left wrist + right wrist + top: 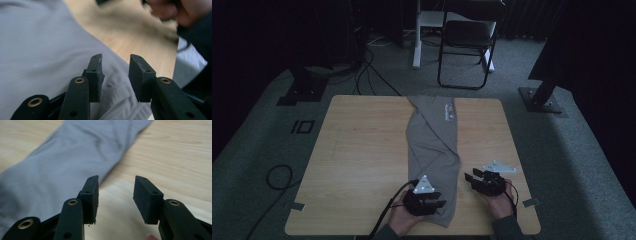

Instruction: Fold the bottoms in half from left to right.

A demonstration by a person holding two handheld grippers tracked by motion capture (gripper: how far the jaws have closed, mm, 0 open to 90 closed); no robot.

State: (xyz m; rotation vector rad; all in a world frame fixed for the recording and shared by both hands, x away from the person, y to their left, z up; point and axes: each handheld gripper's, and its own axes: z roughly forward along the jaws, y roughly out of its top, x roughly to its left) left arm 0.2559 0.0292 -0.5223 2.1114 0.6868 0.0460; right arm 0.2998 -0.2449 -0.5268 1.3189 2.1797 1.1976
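Pale wooden table on grey carpet — dark room, folding chair behind.

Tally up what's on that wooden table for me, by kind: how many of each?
Grey garment, folded into a long strip: 1
Hand-held grippers, left and right, fingers apart: 2
Total: 3 things on the table.

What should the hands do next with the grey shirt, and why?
Probably bring the right gripper over to the near end of the grey shirt and pinch its edge. Its jaws stand open over bare table beside the cloth, while the left gripper, also open and holding nothing, hangs just above the shirt's hem.
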